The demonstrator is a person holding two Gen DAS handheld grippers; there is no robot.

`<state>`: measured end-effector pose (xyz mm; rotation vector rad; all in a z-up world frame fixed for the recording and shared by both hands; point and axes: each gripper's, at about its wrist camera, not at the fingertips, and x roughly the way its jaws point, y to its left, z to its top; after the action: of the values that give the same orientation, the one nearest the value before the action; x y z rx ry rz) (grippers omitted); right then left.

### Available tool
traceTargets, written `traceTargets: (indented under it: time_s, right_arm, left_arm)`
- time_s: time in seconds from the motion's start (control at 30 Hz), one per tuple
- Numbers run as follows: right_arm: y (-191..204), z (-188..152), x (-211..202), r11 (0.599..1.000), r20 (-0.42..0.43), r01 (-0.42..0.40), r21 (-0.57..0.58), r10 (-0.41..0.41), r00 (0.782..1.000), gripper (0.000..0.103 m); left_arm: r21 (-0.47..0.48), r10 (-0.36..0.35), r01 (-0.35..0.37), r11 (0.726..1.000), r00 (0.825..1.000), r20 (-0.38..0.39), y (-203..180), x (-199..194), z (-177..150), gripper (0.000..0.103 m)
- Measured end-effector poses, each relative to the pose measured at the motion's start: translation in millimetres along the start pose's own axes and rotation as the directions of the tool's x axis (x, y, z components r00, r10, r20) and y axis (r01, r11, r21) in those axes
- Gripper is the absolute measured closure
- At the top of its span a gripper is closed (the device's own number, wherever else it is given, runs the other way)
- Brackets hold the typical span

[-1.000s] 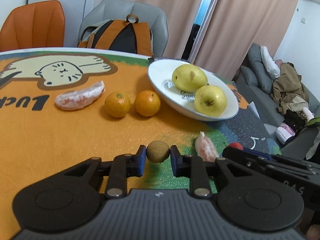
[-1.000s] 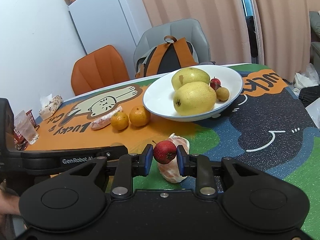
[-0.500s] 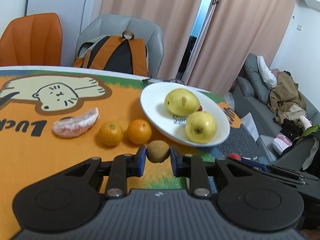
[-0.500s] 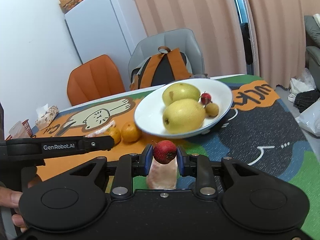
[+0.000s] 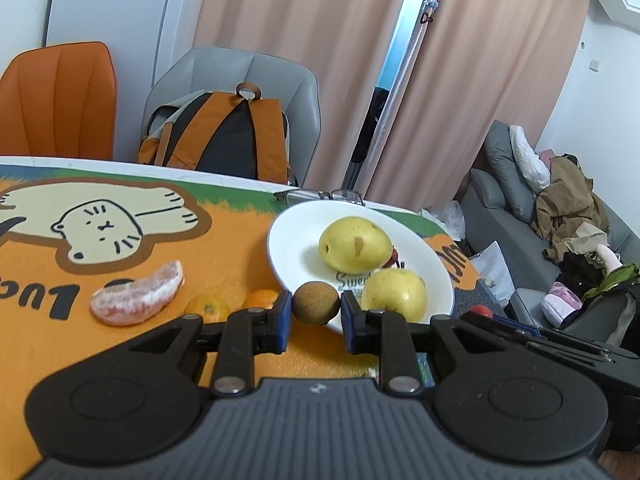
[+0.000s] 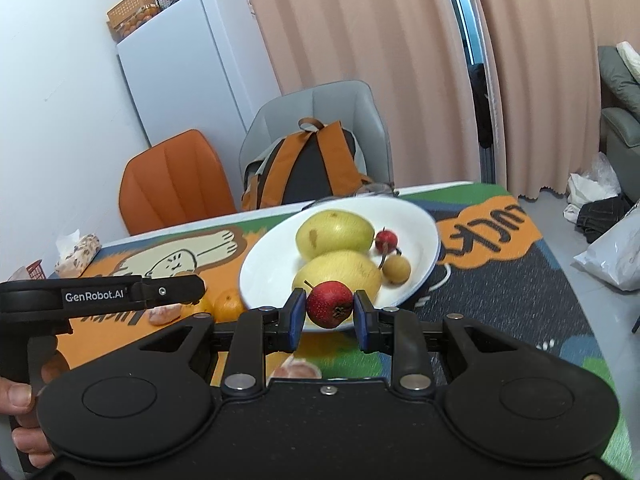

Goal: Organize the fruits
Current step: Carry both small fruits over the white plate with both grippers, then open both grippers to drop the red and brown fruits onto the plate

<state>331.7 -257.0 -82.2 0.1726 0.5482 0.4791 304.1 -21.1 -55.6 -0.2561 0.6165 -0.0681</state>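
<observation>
My left gripper (image 5: pixel 316 314) is shut on a small brown round fruit (image 5: pixel 316 303), held above the near rim of the white plate (image 5: pixel 292 248). My right gripper (image 6: pixel 329 312) is shut on a small red fruit (image 6: pixel 329 309), held above the plate's near rim (image 6: pixel 428 232). The plate holds two yellow pears (image 5: pixel 355 245) (image 6: pixel 334 234), a small red fruit (image 6: pixel 386 237) and a small brown fruit (image 6: pixel 396 270). Two oranges (image 5: pixel 208 306) (image 6: pixel 228 305) and a peeled citrus segment (image 5: pixel 138 302) lie on the mat left of the plate.
The table has an orange, green and dark cartoon mat (image 5: pixel 100 224). Another peeled segment (image 6: pixel 298 370) lies below my right gripper. Glasses (image 5: pixel 324 196) lie behind the plate. An orange chair (image 5: pixel 56 100) and a grey chair with a backpack (image 5: pixel 224 136) stand behind the table.
Both grippers have risen and moved forward toward the plate with their fruits held. The plate now sits just beyond both sets of fingertips.
</observation>
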Motion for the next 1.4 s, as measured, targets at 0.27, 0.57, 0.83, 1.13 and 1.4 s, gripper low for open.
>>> traceTargets:
  time_s: [0.27, 0.57, 0.83, 1.13, 1.4]
  right_arm:
    - [-1.9, 13.9, 10.8, 1.0, 0.017, 0.001, -0.011, -0.001, 1.0, 0.076]
    - [-1.9, 20.6, 19.5, 0.999, 0.01, 0.002, -0.033, -0.002, 1.0, 0.076]
    - [-0.4, 21.9, 25.0, 0.999, 0.002, 0.008, -0.048, -0.008, 1.0, 0.076]
    - [8.8, 22.3, 37.0, 0.999, -0.009, -0.012, -0.043, 0.012, 1.0, 0.076]
    - [25.6, 28.2, 47.5, 0.997, 0.001, -0.052, -0.054, 0.052, 0.999, 0.076]
  left_arm:
    - [0.013, -0.012, 0.012, 1.0, 1.0, 0.009, -6.9, 14.5, 14.9, 0.079]
    - [-0.015, -0.026, 0.025, 1.0, 1.0, -0.012, -7.4, 45.9, 24.0, 0.078]
    - [-0.068, 0.0, -0.001, 0.998, 1.0, -0.012, 3.2, 58.5, 30.5, 0.064]
    - [-0.078, 0.027, -0.028, 0.997, 1.0, -0.016, 19.1, 41.7, 29.3, 0.062]
    - [-0.103, 0.096, -0.096, 0.99, 0.995, 0.0, 43.4, 11.7, 22.7, 0.05]
